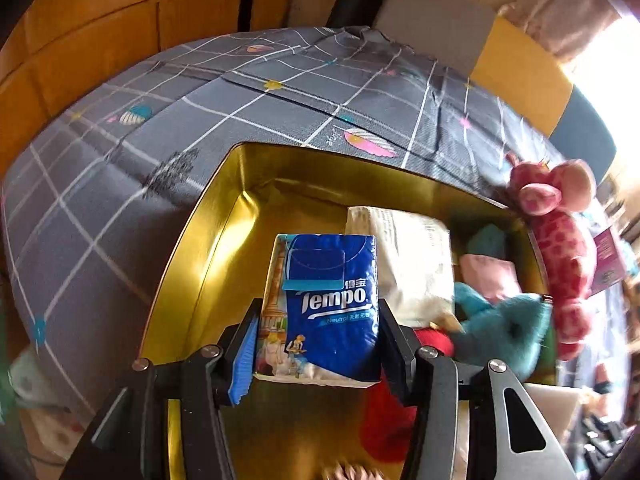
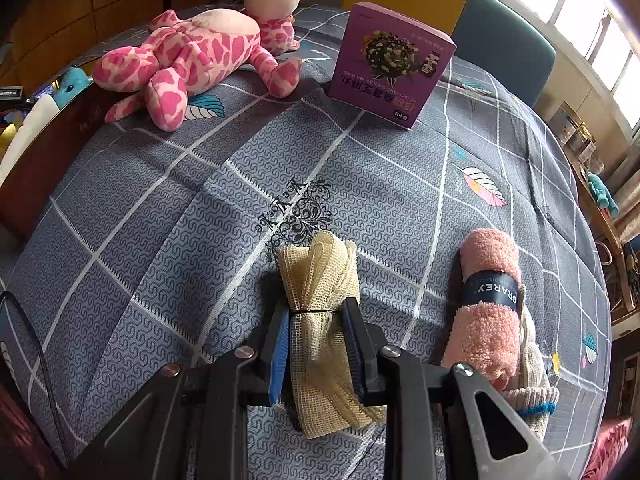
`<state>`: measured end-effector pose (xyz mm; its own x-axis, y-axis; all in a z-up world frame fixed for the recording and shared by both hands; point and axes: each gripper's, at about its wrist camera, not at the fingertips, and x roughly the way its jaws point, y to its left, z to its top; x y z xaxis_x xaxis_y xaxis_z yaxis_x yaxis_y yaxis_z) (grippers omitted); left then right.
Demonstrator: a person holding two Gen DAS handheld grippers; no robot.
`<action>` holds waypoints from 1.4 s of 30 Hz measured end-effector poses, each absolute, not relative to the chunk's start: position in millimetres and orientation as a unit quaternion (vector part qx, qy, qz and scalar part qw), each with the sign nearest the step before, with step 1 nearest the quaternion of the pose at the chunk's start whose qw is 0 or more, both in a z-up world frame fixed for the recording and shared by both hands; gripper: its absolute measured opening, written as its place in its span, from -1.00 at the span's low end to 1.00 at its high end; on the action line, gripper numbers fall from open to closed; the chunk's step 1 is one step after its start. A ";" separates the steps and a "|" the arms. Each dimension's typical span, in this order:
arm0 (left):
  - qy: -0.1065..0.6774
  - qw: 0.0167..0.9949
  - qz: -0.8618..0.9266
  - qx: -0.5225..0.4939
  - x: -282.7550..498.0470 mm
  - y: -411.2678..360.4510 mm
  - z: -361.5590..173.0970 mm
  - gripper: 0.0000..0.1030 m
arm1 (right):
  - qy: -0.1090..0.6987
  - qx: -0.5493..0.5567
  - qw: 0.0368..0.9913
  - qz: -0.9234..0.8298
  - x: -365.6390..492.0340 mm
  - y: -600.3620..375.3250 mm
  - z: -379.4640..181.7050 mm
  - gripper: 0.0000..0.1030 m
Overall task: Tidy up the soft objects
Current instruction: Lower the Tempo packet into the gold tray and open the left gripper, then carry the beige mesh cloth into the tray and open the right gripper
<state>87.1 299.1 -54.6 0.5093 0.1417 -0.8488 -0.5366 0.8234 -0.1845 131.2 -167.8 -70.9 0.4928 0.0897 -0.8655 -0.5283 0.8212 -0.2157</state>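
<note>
My left gripper [image 1: 318, 320] is shut on a blue Tempo tissue pack [image 1: 328, 304], which hangs above the open gold tin box [image 1: 224, 208]. Inside the box lie a white packet [image 1: 412, 260], a teal plush [image 1: 504, 328], a pink cloth [image 1: 488, 272] and something red [image 1: 388, 420]. My right gripper [image 2: 318, 312] is shut on a rolled beige mesh cloth [image 2: 320, 280] resting on the bed. A pink rolled towel [image 2: 484, 300] with a dark band lies just right of it. A pink spotted giraffe plush [image 2: 192, 52] lies at the far left of the bed, beside the box.
The bed has a grey checked cover [image 2: 160, 200]. A purple carton [image 2: 392, 64] stands upright at the back of the bed. A knitted cream item [image 2: 532, 380] lies under the pink towel. Wooden wall panels [image 1: 100, 20] stand behind the bed.
</note>
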 end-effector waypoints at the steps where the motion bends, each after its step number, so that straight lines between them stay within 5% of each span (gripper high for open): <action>1: 0.457 0.839 0.202 -0.215 91.6 300.2 -57.2 0.04 | 0.468 -0.234 0.832 0.186 131.2 -167.7 -70.9 -0.48; 8: 0.463 0.838 0.212 -0.197 103.8 303.7 -62.0 0.26 | 0.468 -0.232 0.832 0.184 131.4 -167.7 -71.2 -0.48; 42: 0.370 0.900 0.193 -0.126 -6.8 203.5 -4.0 0.27 | 0.455 -0.260 0.833 0.176 127.1 -164.0 -72.3 -0.48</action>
